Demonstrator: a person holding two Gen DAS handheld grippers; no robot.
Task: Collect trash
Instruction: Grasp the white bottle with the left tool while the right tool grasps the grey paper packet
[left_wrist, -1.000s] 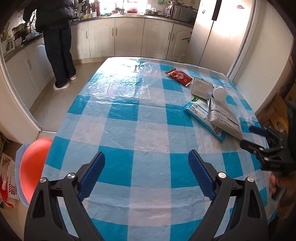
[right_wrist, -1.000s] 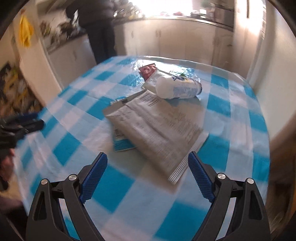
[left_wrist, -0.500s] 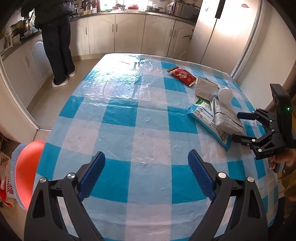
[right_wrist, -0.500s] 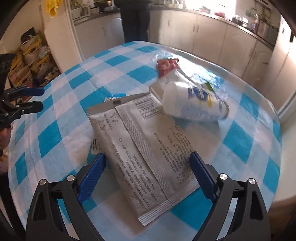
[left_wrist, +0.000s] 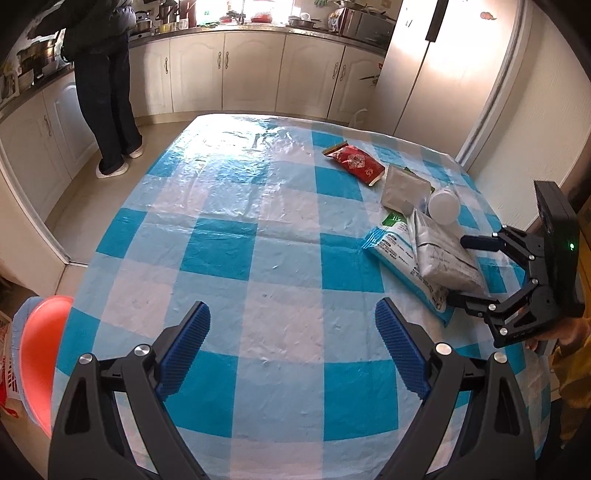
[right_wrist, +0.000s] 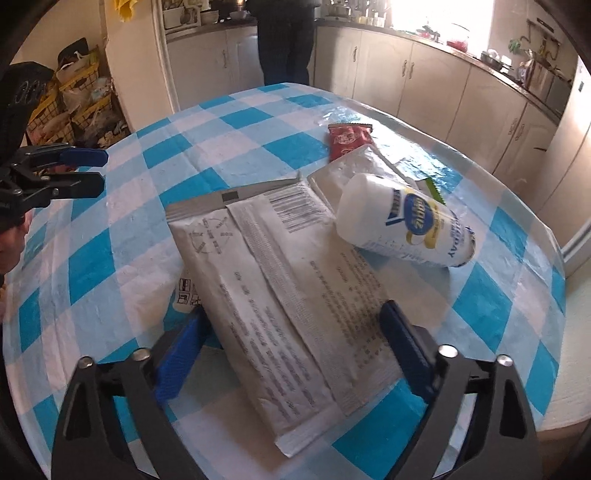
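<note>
A heap of trash lies on the blue-checked table (left_wrist: 240, 240). It holds a grey printed packet (right_wrist: 288, 295) on a blue-white bag (left_wrist: 395, 251), a white bottle (right_wrist: 406, 229) on its side, a small grey pouch (left_wrist: 402, 186) and a red wrapper (left_wrist: 354, 162). My right gripper (right_wrist: 291, 310) straddles the near end of the grey packet. Its jaws are closing, and the pads sit at the packet's two long edges without squeezing it. My left gripper (left_wrist: 291, 306) hangs open over bare cloth, well left of the heap, with nothing between its fingers.
A person (left_wrist: 107, 92) stands at the kitchen counter beyond the table's far left corner. An orange stool (left_wrist: 37, 354) sits by the table's near left edge. A tall fridge (left_wrist: 443, 74) and a wall run close along the right side. Bags fill a shelf (right_wrist: 85, 107).
My right gripper rolled level and came down over the grey packet, whose near end now lies between its pads. My left gripper drifted a little forward over the cloth and stayed open.
</note>
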